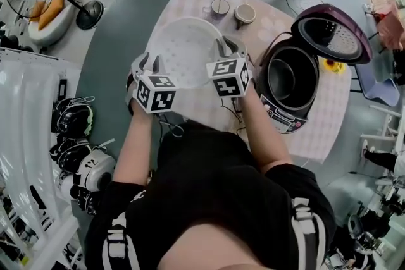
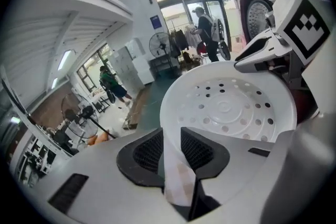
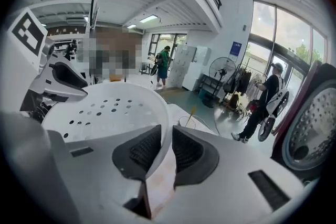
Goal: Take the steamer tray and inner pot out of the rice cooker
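Bench (image 1: 316, 126) below: left hand-held gripper (image 1: 150, 62) and right hand-held gripper (image 1: 228, 47) each pinch steamer tray (image 1: 186, 47) rim; keep level, set down left of rice cooker (image 1: 292, 82).

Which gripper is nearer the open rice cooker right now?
Right. The right gripper clamps the steamer tray on the rim beside the rice cooker. The left gripper clamps the opposite rim, with the whole steamer tray between it and the rice cooker.
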Available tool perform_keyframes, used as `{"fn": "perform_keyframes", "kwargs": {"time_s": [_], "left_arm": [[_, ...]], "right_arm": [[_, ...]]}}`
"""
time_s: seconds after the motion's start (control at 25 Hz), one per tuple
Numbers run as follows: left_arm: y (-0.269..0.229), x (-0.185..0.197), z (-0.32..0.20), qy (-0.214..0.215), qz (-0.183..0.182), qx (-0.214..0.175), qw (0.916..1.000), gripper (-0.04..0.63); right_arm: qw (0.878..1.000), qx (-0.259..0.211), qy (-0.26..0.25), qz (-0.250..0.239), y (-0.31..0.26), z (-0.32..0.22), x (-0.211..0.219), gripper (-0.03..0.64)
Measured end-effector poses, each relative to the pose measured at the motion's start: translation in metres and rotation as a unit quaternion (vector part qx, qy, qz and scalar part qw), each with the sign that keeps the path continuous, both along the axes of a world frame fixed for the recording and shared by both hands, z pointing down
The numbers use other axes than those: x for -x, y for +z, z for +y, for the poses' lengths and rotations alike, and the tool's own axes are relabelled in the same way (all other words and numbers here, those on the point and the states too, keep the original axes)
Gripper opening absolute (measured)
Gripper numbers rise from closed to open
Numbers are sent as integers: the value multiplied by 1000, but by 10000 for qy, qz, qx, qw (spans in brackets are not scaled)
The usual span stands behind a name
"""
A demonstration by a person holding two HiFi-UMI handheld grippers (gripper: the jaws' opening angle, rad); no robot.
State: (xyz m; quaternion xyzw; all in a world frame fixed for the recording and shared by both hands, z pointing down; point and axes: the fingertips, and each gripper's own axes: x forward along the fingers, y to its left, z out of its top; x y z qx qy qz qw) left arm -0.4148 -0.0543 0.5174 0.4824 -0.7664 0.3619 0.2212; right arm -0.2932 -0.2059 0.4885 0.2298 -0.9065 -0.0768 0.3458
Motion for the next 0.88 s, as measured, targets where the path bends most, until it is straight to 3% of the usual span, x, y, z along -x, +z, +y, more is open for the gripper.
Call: {"fn": "perform_keyframes", "kwargs": {"time_s": [0.16, 0.28, 0.4, 0.6, 0.88], "left_arm": [[40, 27, -5, -122, 785, -96, 9968, 94], [74, 39, -9, -306, 1689, -175, 9850, 84], [105, 41, -9, -417, 2274, -126, 9728, 78], [141, 40, -14, -430, 2711, -36, 9616, 74], [158, 45, -36, -167, 2987, -344, 9536, 74]], "right_arm": [[9994, 121, 274, 162, 38, -3, 21, 63], [9980, 178, 494, 338, 70, -6, 29, 60], [9963, 273, 652, 494, 98, -5, 30, 57], [9936, 545, 867, 472, 133, -11, 27, 51], [9790, 1515, 1366, -42, 168, -24, 20, 48]]}}
